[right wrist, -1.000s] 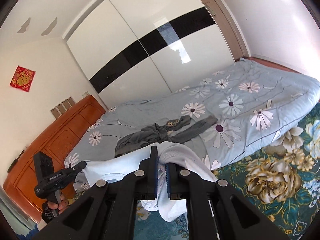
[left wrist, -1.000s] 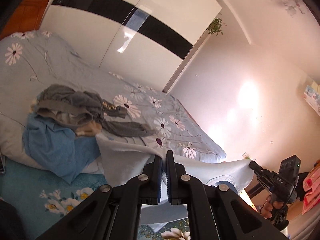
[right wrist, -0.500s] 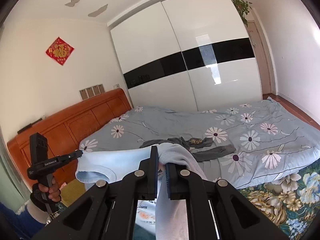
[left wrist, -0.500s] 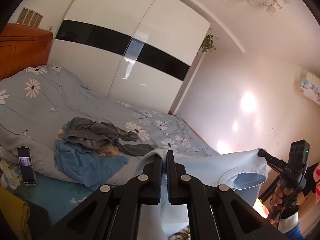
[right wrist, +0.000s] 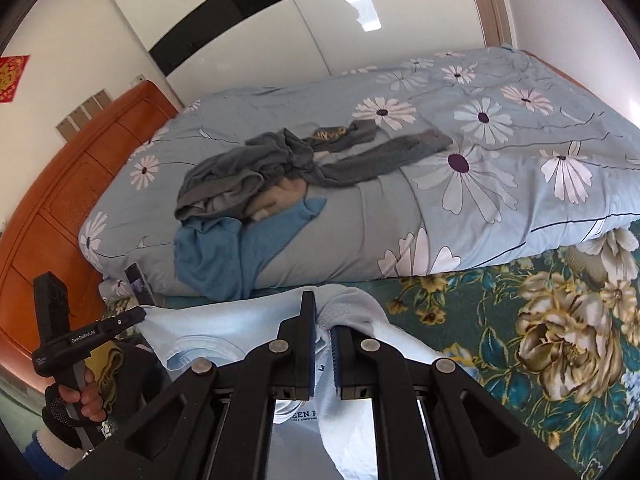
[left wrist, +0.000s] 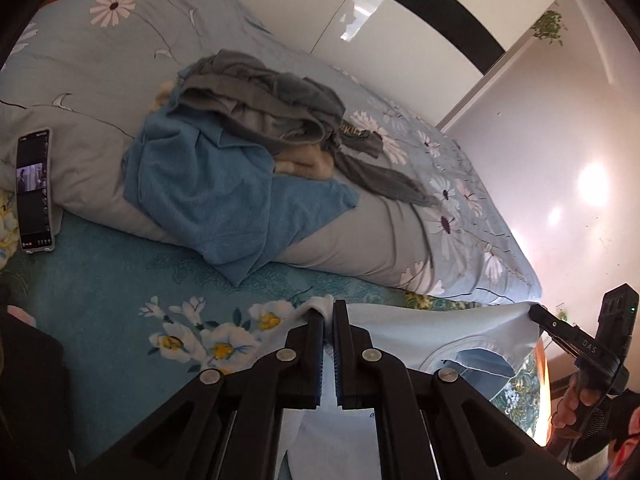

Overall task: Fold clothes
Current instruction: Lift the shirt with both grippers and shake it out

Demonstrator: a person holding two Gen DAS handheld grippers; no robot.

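A pale blue T-shirt (left wrist: 424, 336) hangs stretched between my two grippers above the bed's near side; its collar shows in the right wrist view (right wrist: 208, 332). My left gripper (left wrist: 329, 312) is shut on one shoulder of the shirt. My right gripper (right wrist: 322, 322) is shut on the other shoulder, and it also shows at the far right of the left wrist view (left wrist: 534, 312). A heap of clothes lies on the quilt: a grey garment (left wrist: 272, 96) on top of a blue one (left wrist: 212, 200).
A phone (left wrist: 35, 190) leans on the folded daisy quilt (right wrist: 500, 184). A floral teal sheet (right wrist: 540, 320) covers the near part of the bed. An orange wooden headboard (right wrist: 60, 200) stands at the left. White wardrobe doors (right wrist: 320, 20) stand behind the bed.
Both grippers have tilted down and lowered with the shirt toward the bed. The shirt stays stretched between them.
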